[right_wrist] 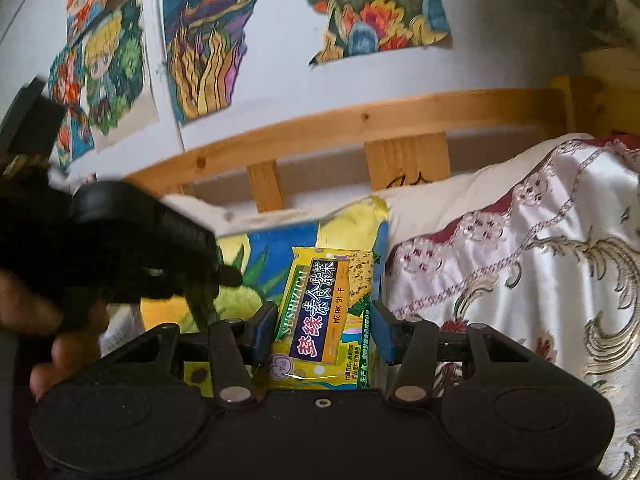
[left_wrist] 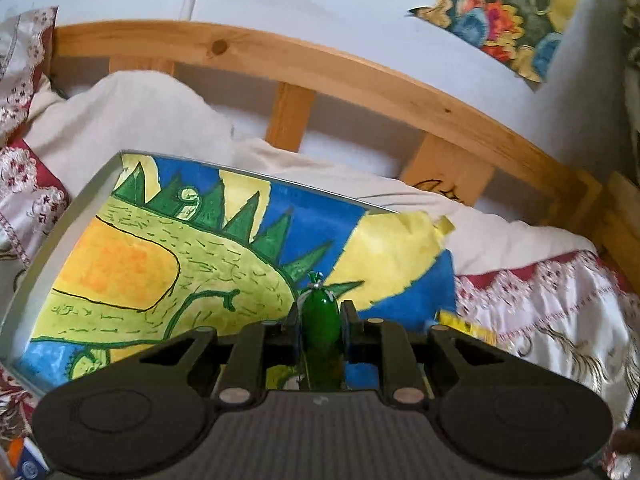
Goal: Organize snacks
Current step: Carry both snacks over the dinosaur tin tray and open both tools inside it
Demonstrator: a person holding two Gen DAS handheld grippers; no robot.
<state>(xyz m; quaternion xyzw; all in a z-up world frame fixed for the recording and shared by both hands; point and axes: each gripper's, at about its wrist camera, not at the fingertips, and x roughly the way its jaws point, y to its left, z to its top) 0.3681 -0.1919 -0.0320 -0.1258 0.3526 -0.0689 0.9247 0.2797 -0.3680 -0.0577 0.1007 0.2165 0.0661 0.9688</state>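
Observation:
In the left wrist view my left gripper (left_wrist: 320, 314) is shut on a small green sausage-shaped snack (left_wrist: 319, 320) with a clipped tip, held above a box (left_wrist: 72, 216) lined with a dinosaur painting. In the right wrist view my right gripper (right_wrist: 325, 320) is shut on a yellow cracker packet (right_wrist: 320, 320) with Chinese lettering, held over the right end of the same painted box (right_wrist: 280, 240). The left gripper (right_wrist: 216, 276) shows as a black shape at the left of the right wrist view, with a hand behind it.
The box rests on a bed with white pillows (left_wrist: 132, 120) and an embroidered white and red cover (right_wrist: 520, 260). A wooden headboard (left_wrist: 320, 60) and a wall with colourful drawings (right_wrist: 208, 40) stand behind. A yellow packet corner (left_wrist: 464, 326) shows right of the box.

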